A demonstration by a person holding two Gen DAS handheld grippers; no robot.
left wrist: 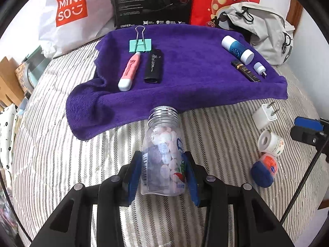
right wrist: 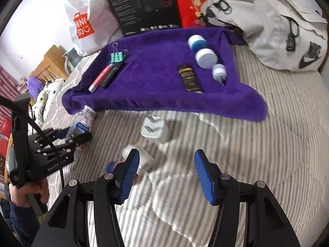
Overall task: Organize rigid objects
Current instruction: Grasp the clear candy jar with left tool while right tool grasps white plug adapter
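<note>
Two black handheld grippers are showing blue ribbed pads [right wrist: 130, 174] on angular fingers, round grey screw heads dotting each frame — the left gripper [right wrist: 82, 132] carrying pale lettering, rows of screws and a black cable, a dark blue sleeve [right wrist: 17, 216] trailing its hand [right wrist: 30, 191].

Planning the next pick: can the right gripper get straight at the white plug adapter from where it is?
Probably yes. The right gripper is open and empty, and the white plug adapter lies just ahead on bare striped bedding, nothing between them. The tape roll sits beside its left finger.
</note>
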